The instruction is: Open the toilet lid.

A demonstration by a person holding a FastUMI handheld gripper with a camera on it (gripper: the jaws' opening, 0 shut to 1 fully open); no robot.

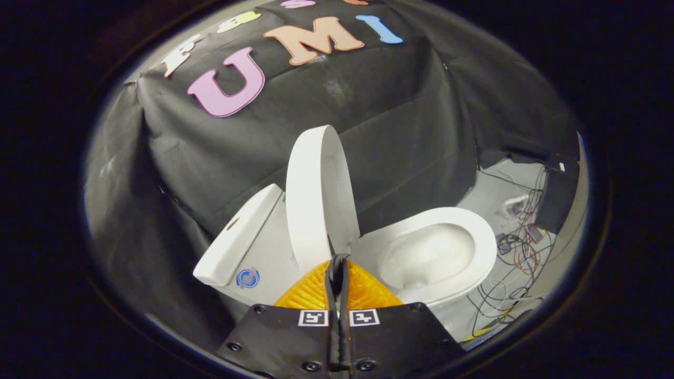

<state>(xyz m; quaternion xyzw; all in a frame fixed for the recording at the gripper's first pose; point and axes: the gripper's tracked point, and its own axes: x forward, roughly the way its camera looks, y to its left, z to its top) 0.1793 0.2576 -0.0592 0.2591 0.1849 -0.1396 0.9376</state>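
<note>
In the gripper view, the gripper (337,263) has its two fingers pressed together with nothing between them, and their tips are just below the lower edge of the toilet lid (318,195). The lid stands upright, raised from the seat (482,231) and near the tank (242,242), so the bowl (426,255) is uncovered beyond the fingers. I judge the opening is nearly done; what remains is perhaps to lean the lid against the tank and draw the gripper away.
</note>
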